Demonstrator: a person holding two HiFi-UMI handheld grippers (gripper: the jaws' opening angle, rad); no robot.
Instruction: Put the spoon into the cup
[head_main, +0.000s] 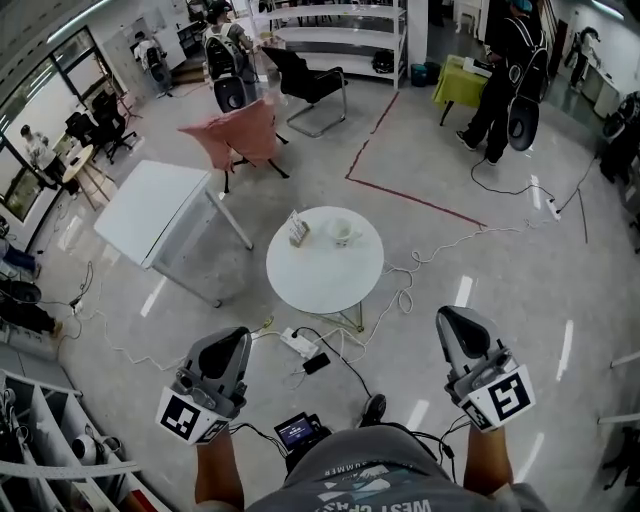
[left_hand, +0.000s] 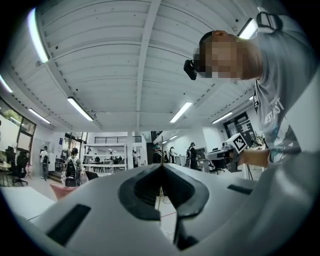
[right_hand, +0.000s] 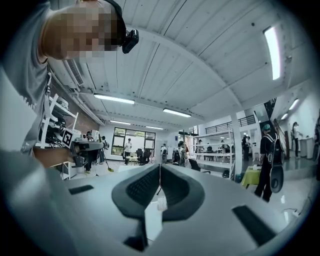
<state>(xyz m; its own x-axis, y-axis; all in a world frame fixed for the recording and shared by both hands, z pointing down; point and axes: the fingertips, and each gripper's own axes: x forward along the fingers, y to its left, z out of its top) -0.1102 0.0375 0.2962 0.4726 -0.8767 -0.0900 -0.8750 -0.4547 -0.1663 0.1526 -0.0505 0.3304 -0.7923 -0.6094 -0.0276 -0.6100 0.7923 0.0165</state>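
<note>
A white cup (head_main: 343, 232) stands on a small round white table (head_main: 325, 275) in the head view. Beside it on the left is a small box-like holder (head_main: 297, 230); the spoon is too small to make out. My left gripper (head_main: 231, 340) and right gripper (head_main: 455, 322) hang well short of the table, above the floor, far from the cup. Both are shut with nothing between them: the jaw tips meet in the left gripper view (left_hand: 161, 165) and in the right gripper view (right_hand: 160, 165). Both gripper views point up towards the ceiling and the hall.
A power strip (head_main: 299, 345) and cables lie on the floor between me and the round table. A white rectangular table (head_main: 155, 210) stands at the left, a chair with a pink cloth (head_main: 241, 135) behind it. A person (head_main: 510, 80) stands at the back right.
</note>
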